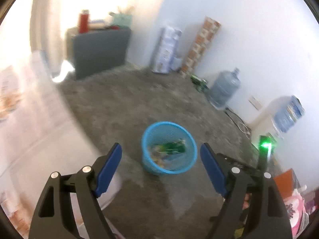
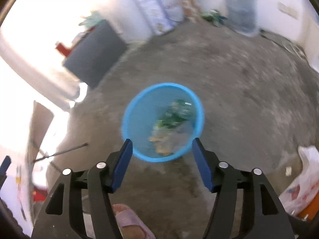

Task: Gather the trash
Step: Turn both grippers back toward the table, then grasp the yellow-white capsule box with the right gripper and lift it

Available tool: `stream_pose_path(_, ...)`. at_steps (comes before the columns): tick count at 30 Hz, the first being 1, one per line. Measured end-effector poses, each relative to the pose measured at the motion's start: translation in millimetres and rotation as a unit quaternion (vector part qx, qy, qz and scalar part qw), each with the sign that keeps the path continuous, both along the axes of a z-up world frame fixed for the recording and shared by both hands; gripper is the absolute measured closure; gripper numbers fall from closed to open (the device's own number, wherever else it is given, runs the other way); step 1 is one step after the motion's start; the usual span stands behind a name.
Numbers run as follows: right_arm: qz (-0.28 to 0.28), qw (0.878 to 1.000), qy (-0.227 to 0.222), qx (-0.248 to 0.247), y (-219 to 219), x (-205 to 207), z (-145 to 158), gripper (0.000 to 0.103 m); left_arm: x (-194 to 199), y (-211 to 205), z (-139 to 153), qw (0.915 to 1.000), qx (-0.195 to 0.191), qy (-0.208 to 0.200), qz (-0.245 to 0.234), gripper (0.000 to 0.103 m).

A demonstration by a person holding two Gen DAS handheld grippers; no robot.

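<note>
Right gripper [image 2: 161, 145] and left gripper [image 1: 160, 149] gape wide, empty; motion blur smears trash [image 2: 171, 119] inside bin [image 2: 139, 99].

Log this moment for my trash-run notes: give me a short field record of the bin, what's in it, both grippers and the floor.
bin: blue mesh basket, upright on the floor
contents: green wrapper plus pale scraps, too blurred to name
left gripper: open, nothing between its fingers, above and short of the bin
right gripper: open, empty, over the bin's near rim
floor: bare grey concrete
nearby: large water jug by the wall
</note>
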State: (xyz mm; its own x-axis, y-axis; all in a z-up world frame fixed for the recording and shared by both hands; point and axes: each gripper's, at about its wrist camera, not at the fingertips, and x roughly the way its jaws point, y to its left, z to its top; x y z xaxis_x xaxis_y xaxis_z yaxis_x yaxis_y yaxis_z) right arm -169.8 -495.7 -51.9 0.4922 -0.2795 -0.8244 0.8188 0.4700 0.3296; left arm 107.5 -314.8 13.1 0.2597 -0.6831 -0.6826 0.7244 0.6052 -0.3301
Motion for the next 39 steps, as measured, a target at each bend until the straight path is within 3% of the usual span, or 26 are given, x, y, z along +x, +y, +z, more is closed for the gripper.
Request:
stream_pose_path(4,0.074,0.996,-0.028,-0.035,28,40,44,0.037,3,65,13,0.9972,-0.011,-0.019,0.071,0.024)
stream_pose_path(8,0.141,0.987,-0.049,-0.067,58,77,82,0.027,4,137,23,0.9878,-0.039,-0.036,0.146,0.021)
stream_pose_path(11,0.194,0.975,-0.068,-0.083,89,108,106,0.019,1,190,27,0.977,-0.052,-0.05,0.201,0.017)
stream_pose_path(15,0.26,0.958,-0.082,-0.084,132,149,124,0.017,0,252,30,0.961,-0.044,-0.068,0.264,0.014)
stream_pose_path(21,0.375,0.92,-0.085,-0.084,207,212,142,0.013,-1,337,30,0.9265,-0.028,-0.074,0.368,0.012)
stream_pose_path(26,0.477,0.871,-0.071,-0.091,271,277,156,0.008,-3,394,17,0.9037,-0.016,-0.064,0.423,0.011)
stream_pose_path(31,0.557,0.823,-0.061,-0.09,327,334,157,0.008,-3,421,3,0.8917,-0.01,-0.042,0.45,0.01)
stream_pose_path(33,0.591,0.799,-0.054,-0.096,350,353,154,0.008,-8,429,-1,0.8892,-0.007,-0.035,0.456,0.01)
stream_pose_path(36,0.636,0.758,-0.022,-0.147,394,388,143,0.008,-6,441,-10,0.8885,-0.005,-0.025,0.458,0.01)
stream_pose_path(38,0.66,0.728,-0.006,-0.187,415,406,136,0.008,-4,448,-14,0.8882,-0.004,-0.021,0.459,0.01)
stream_pose_path(39,0.677,0.707,0.002,-0.204,426,416,131,0.008,-3,451,-18,0.8882,-0.003,-0.018,0.459,0.01)
